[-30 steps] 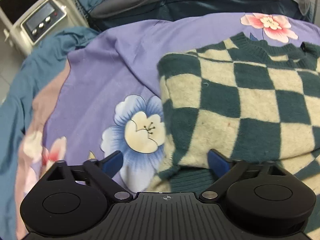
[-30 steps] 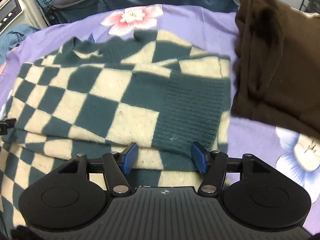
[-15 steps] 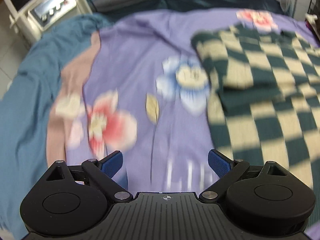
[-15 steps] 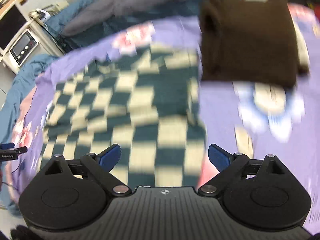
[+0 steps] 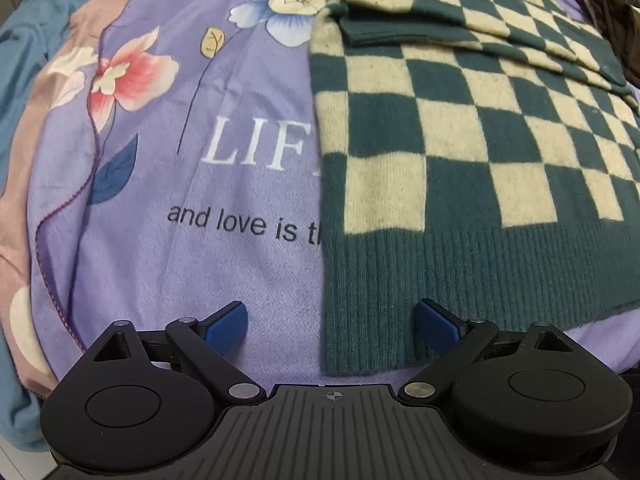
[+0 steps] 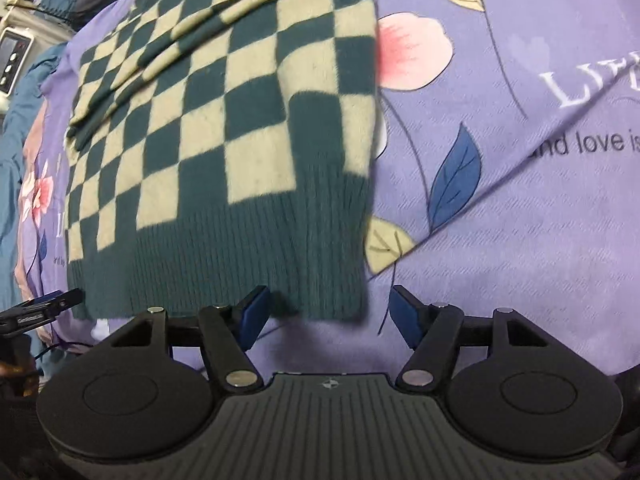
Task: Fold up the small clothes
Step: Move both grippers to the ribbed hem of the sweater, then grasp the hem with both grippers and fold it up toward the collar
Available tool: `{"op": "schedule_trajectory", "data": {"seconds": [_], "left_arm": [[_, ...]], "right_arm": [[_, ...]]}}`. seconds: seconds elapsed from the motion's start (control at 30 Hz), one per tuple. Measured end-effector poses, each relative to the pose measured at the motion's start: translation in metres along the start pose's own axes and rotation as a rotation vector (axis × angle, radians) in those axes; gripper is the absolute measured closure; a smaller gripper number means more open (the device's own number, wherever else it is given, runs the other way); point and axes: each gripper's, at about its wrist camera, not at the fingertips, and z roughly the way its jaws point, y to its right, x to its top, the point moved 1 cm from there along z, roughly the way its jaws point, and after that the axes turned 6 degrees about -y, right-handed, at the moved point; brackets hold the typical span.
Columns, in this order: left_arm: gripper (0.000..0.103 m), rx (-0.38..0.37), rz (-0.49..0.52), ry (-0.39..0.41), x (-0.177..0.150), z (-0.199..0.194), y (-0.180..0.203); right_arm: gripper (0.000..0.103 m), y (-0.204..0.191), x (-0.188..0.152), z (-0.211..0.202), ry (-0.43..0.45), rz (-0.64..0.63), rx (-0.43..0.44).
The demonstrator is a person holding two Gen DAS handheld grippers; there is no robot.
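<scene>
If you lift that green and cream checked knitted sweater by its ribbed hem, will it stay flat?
Probably not: the green and cream checked knitted sweater looks soft and would likely droop. Its folded sleeves lie loose and may slide off.

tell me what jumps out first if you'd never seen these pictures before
The green-and-cream checkered sweater dominates, lying flat on a purple floral bedspread with its sleeves folded across the top and its ribbed hem nearest the cameras. The left gripper straddles the hem's left corner with jaws apart, and the right gripper straddles the right corner, also not yet pinching. White and black lettering on the bedspread shows beside the sweater.
</scene>
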Motion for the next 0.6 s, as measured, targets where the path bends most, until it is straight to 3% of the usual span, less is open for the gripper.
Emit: {"op": "schedule_trajectory", "data": {"seconds": [0.07,0.3,0.53,0.6], "left_arm": [[0.0,-0.023,-0.002,0.004,0.002,-0.001,0.002],[0.0,0.011,0.042,-0.05,0.016,0.004,0.029],[0.0,-0.01,0.048,-0.046,0.015,-0.001,0.036],[0.005,-0.015,0.074,-0.049,0.016,-0.002,0.039]], "right_arm": [[0.037,-0.003,0.0,0.0,0.005,-0.005,0.004],[0.047,-0.006,0.004,0.009,-0.02,-0.033,0.005],[0.075,-0.004,0.004,0.007,-0.017,-0.02,0.016],[0.079,-0.006,0.005,0.007,-0.024,-0.028,0.026]]}}
